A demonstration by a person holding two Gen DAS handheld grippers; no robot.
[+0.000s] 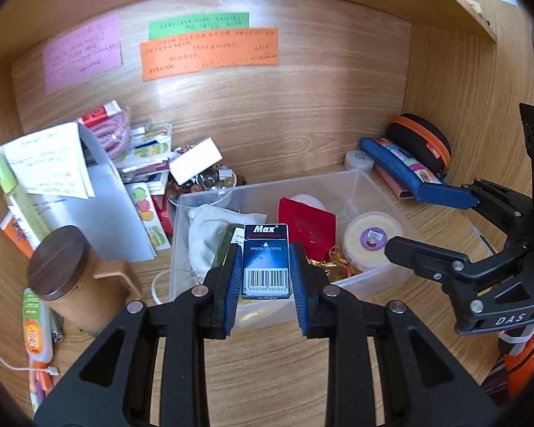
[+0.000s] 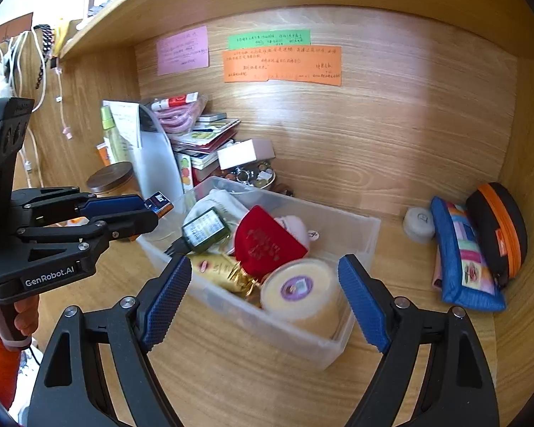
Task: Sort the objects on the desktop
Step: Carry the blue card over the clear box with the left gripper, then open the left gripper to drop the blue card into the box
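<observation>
My left gripper [image 1: 266,259] is shut on a small dark-blue "Max" staple box [image 1: 266,261] and holds it above the near left part of a clear plastic bin [image 1: 302,181]. From the right wrist view the left gripper [image 2: 153,208] carries the box [image 2: 159,203] at the bin's [image 2: 359,235] left edge. The bin holds a red pouch [image 2: 267,242], a yellow tape roll [image 2: 299,290], a green bottle [image 2: 204,231], a white cloth bag [image 1: 210,235] and gold items. My right gripper [image 2: 265,297] is open and empty, in front of the bin; it also shows in the left wrist view [image 1: 434,220].
A wooden-lidded canister [image 1: 71,277] stands at the left. Papers, books and packets [image 1: 99,178] pile at the back left. A blue pencil case [image 2: 462,256], a black-orange case [image 2: 498,227] and a white round tin [image 2: 418,224] lie at the right. Coloured notes [image 1: 210,51] hang on the back wall.
</observation>
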